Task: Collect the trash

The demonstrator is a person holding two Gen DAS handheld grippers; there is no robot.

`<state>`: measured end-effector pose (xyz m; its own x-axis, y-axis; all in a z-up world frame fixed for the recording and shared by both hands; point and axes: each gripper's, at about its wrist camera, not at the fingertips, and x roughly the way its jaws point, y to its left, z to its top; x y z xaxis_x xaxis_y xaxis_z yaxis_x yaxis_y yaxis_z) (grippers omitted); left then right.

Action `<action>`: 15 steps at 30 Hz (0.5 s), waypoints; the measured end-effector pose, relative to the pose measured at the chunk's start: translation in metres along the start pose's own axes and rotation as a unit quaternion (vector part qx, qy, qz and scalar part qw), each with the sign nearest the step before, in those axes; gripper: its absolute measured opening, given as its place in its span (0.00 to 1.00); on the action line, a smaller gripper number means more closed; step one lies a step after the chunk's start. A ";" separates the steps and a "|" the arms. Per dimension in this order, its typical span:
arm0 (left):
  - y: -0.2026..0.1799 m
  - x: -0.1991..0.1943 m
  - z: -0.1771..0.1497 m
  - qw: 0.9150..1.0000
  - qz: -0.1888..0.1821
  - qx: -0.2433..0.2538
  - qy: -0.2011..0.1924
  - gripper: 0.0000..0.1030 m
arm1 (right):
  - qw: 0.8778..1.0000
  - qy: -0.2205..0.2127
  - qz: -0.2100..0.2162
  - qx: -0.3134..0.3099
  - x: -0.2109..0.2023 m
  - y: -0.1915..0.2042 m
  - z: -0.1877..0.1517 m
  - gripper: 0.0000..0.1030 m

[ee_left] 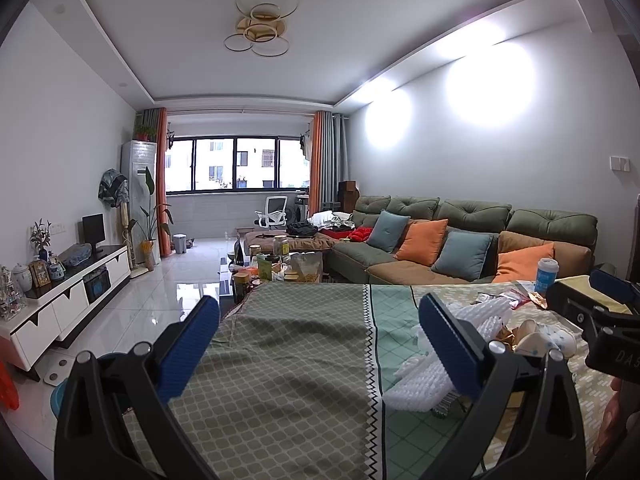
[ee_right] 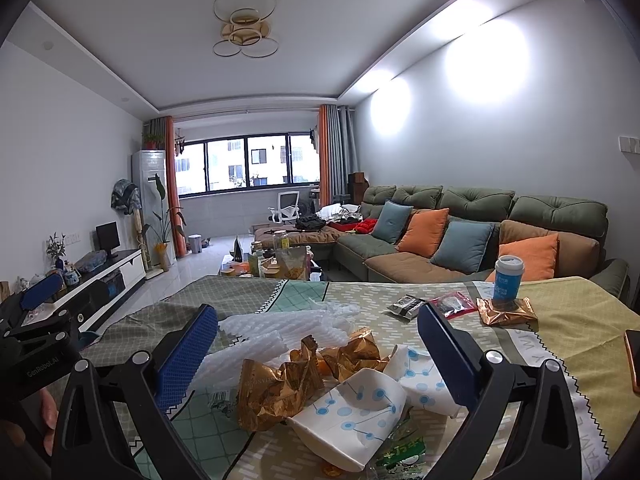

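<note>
While both jaws stand wide apart and empty, the left hand-held gripper [ee_left: 318, 346] hovers over bare tabletop [ee_left: 280, 344], white foam netting [ee_left: 416, 384] just right of it; the right hand-held gripper [ee_right: 318, 354] frames gold wrappers [ee_right: 296, 376] and torn paper cups [ee_right: 360, 408].

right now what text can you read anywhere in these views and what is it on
"GenRobot.AI" on the body of the left gripper, seen from the right wrist.
"DAS", cut off, on the body of the right gripper, seen from the left wrist.
Large letters along the tablecloth border, partly readable: "AM".
Cup label: blurred.
Gold wrapper print: too crumpled.
Green wrapper characters: too blurred.
</note>
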<state>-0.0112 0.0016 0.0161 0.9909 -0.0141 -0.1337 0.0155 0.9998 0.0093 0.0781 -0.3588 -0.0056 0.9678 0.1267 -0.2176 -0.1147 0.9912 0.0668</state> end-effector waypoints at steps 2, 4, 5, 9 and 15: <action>0.000 0.000 0.000 1.000 0.000 0.000 0.000 0.97 | 1.000 0.000 0.000 0.000 0.000 0.000 0.000 0.97; 0.000 0.000 0.000 1.000 -0.001 0.000 0.000 0.97 | 1.000 0.000 0.000 0.000 0.000 0.000 0.000 0.97; 0.000 0.000 0.000 1.000 0.000 0.000 0.000 0.97 | 1.000 -0.001 0.000 0.000 0.000 0.000 0.000 0.97; 0.000 0.000 0.000 1.000 -0.001 0.000 0.000 0.97 | 1.000 -0.001 -0.001 0.000 -0.002 -0.001 0.003 0.97; 0.000 0.000 -0.001 1.000 -0.001 -0.001 0.000 0.97 | 1.000 -0.001 0.000 0.000 -0.002 -0.001 0.003 0.97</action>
<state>-0.0112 0.0020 0.0155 0.9908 -0.0163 -0.1346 0.0173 0.9998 0.0062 0.0768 -0.3600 -0.0022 0.9685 0.1261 -0.2149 -0.1144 0.9912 0.0663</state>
